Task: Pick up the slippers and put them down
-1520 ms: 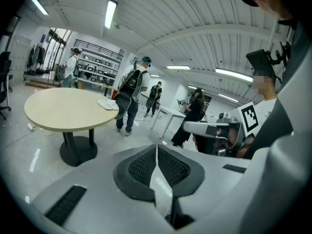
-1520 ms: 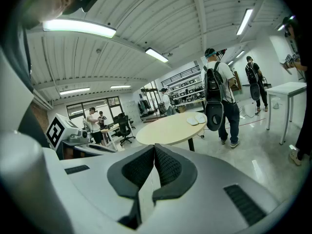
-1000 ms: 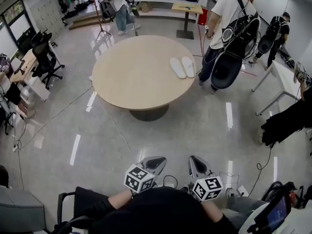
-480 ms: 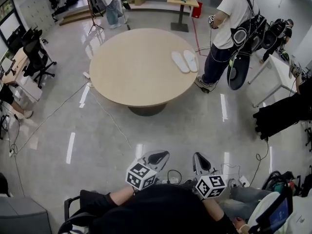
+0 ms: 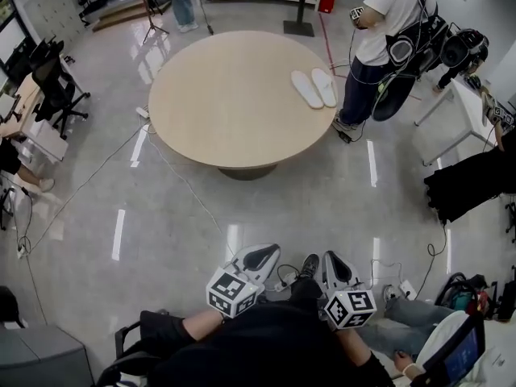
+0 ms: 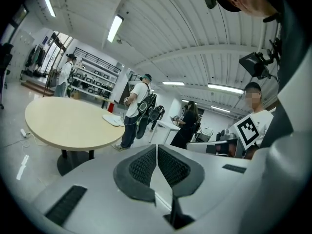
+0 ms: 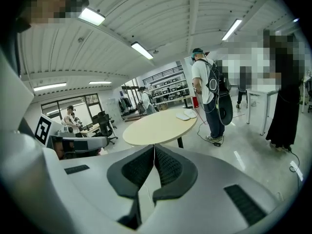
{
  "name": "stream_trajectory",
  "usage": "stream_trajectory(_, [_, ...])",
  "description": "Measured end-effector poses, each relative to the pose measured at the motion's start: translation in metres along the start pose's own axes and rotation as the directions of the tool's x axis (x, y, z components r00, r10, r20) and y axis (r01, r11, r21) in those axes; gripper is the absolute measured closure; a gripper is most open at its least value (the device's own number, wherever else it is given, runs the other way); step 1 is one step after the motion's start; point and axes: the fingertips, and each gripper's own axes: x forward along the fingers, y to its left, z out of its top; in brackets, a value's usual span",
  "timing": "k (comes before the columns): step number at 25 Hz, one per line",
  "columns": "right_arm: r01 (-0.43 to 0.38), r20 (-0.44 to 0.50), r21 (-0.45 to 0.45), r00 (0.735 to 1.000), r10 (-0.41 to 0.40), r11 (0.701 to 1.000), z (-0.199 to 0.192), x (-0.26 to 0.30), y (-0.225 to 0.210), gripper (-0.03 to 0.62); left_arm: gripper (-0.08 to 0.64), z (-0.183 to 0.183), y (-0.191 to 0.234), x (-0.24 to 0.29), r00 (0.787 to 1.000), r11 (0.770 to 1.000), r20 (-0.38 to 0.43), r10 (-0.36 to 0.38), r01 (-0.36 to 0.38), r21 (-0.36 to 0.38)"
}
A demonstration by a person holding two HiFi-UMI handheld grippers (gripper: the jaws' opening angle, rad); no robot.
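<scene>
Black sleeves; grey left gripper, right gripper; white cubes, black square markers.

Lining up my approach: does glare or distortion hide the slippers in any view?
Head view: slippers sharp on the table; glare streaks only on the floor. Left gripper view: strong fisheye, dark rim, slippers tiny but visible. Right gripper view: same distortion, slippers small, free of glare.

The room is being lit brightly by ceiling strip lights; their streaks are being reflected off the glossy floor. Edges are being bent and darkened by wide-angle lenses.
</scene>
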Motion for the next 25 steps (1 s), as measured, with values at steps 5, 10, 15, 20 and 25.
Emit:
stream_trajectory(5, [-0.040,-0.011,-0.001,0.999,0.040,0.999,0.004,0.029,-0.001,0.577,0.535,0.000,0.023,0.008,0.999,0.999,-0.013,0.040,-0.041,-0.018])
stream_trajectory(10, [-0.111,-0.024,0.001,0.994,0.111,0.994,0.019,0.065,-0.012,0.577,0.534,0.013,0.048,0.026,0.993,0.993,-0.013,0.118,-0.119,-0.023])
stream_trajectory(15, [-0.148,-0.035,0.002,0.988,0.148,0.989,0.039,0.100,-0.067,0.577,0.534,0.023,0.063,0.086,0.985,0.984,-0.036,0.169,-0.171,-0.044])
stream_trajectory(20, [-0.159,-0.034,0.024,0.987,0.159,0.987,0.081,0.124,-0.161,0.577,0.535,0.053,0.049,0.187,0.981,0.980,-0.033,0.190,-0.192,-0.056])
stream_trajectory(25, [-0.165,-0.018,0.040,0.986,0.166,0.985,0.130,0.135,-0.266,0.577,0.534,0.086,0.021,0.293,0.979,0.978,-0.034,0.201,-0.203,-0.051])
